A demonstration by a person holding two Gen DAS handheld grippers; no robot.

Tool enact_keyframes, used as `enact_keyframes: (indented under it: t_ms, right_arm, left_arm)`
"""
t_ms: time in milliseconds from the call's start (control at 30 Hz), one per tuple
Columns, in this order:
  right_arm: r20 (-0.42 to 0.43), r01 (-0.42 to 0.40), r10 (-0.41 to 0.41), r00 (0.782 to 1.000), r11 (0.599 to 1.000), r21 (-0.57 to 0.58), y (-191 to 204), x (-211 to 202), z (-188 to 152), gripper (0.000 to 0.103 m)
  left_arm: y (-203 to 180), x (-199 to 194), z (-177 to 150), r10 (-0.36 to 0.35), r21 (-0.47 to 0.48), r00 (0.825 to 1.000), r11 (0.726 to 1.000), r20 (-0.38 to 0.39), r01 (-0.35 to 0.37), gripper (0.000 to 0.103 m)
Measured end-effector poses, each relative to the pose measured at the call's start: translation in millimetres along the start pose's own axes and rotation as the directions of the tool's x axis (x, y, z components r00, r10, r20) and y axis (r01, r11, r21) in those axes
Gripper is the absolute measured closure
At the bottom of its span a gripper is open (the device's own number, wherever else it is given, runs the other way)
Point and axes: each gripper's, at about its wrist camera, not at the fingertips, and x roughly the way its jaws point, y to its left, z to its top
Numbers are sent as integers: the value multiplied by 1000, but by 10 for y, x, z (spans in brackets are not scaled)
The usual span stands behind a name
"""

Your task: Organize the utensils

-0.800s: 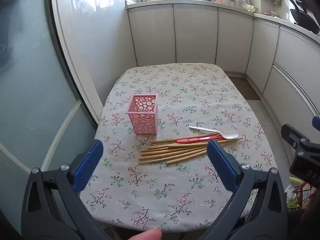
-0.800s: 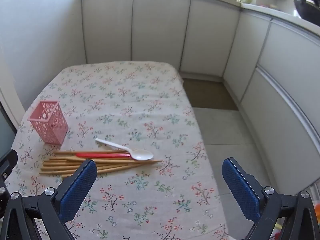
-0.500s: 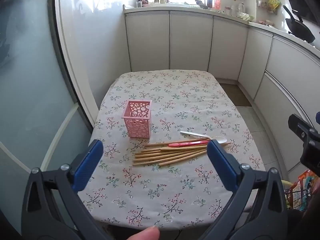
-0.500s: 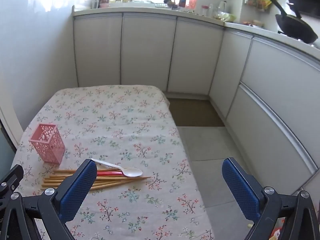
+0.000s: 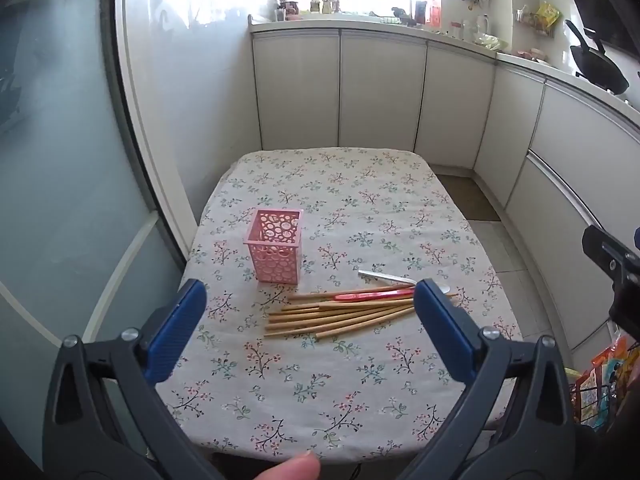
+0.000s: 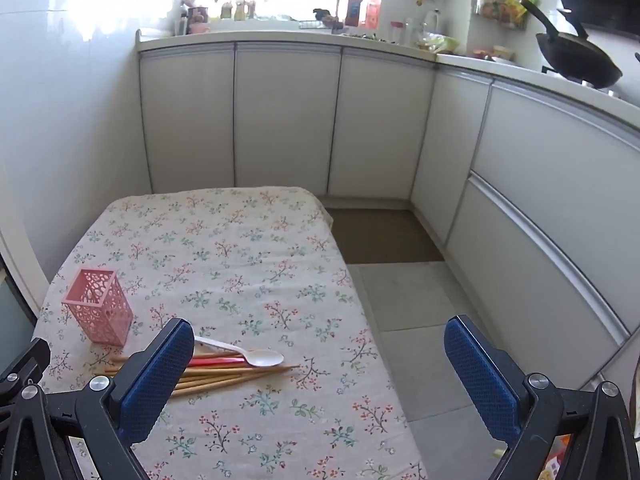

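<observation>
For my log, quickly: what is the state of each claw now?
Left claw: open, holding nothing.
Right claw: open, holding nothing.

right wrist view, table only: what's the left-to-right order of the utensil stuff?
Pink holder → wooden chopsticks with the red utensil lying on the bundle → bowl of the white spoon. The right gripper's left finger covers the bundle's left part, so those ends are hidden.

text: none legible | labels: none legible | counter bottles, snack packets: too small
</observation>
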Motion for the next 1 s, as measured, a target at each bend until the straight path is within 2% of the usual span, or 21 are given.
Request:
enact_keyframes:
  t_ms: [1000]
  right_arm:
    - [-8, -34, 34, 999, 999, -12, 34, 63, -53, 0]
  left_arm:
    - [26, 21, -13, 17, -3, 1000, 1000, 4, -17, 0]
